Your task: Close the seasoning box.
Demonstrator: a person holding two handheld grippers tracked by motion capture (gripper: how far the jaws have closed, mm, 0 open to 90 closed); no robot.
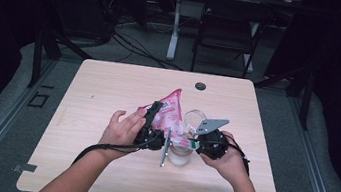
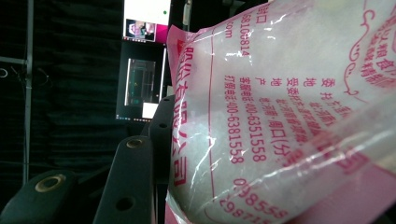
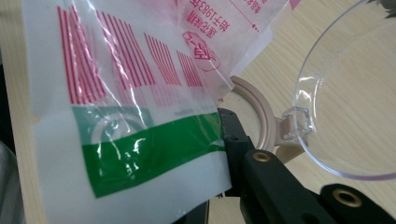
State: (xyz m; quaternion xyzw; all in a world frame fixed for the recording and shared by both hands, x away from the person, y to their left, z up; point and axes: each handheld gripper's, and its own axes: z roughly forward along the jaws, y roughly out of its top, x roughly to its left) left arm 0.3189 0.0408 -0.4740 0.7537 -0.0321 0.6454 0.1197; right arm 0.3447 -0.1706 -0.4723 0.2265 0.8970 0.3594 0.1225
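Glossy plastic bag [image 1: 168, 113], wood-grain table [image 1: 107, 97]

Dim room: grey carpet [image 1: 128, 57], a black folding chair [image 1: 228, 28], perhaps a desk leg [image 1: 175, 26].

Dim lab, lone table [image 1: 110, 77], folding chair [image 1: 228, 28], floor cables [image 1: 130, 45]

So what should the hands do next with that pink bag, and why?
Probably tip the pink bag a bit more toward the open jar. The left gripper holds the bag up high, the right gripper pinches its lower corner right over the jar, and the clear lid is flipped open. Some white stuff already sits inside the jar.
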